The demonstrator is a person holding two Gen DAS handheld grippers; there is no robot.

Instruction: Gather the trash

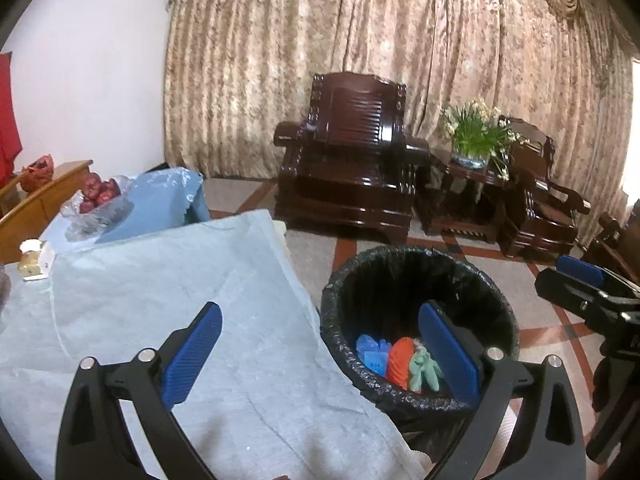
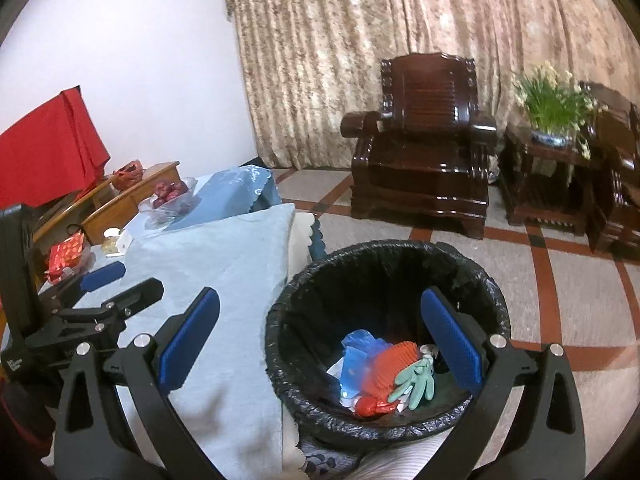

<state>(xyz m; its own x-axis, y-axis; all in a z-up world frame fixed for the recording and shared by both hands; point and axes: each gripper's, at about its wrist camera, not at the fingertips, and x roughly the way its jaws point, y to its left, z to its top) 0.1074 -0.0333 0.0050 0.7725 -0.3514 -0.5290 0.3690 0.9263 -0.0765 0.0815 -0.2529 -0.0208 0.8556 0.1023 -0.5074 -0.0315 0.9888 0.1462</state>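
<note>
A black-lined trash bin (image 1: 348, 292) (image 2: 280, 312) stands on the floor beside the table. Inside lie a blue plastic bag (image 1: 372, 352) (image 2: 360, 348), an orange ribbed piece (image 1: 400, 364) (image 2: 392, 364), a green glove (image 1: 424, 368) (image 2: 416, 380) and a red wrapper (image 2: 368, 406). My left gripper (image 1: 320, 356) (image 2: 104, 280) is open and empty, straddling the table edge and the bin. My right gripper (image 2: 320, 344) (image 1: 580, 276) is open and empty above the bin's near rim.
The table wears a pale blue cloth (image 1: 180, 300) (image 2: 224, 280). A bag of red fruit (image 1: 98, 196) (image 2: 170, 196), a small cup (image 1: 30, 252) and a red packet (image 2: 66, 256) sit at its far end. Dark wooden armchairs (image 1: 352, 152) (image 2: 424, 140) and a plant (image 1: 476, 132) stand beyond.
</note>
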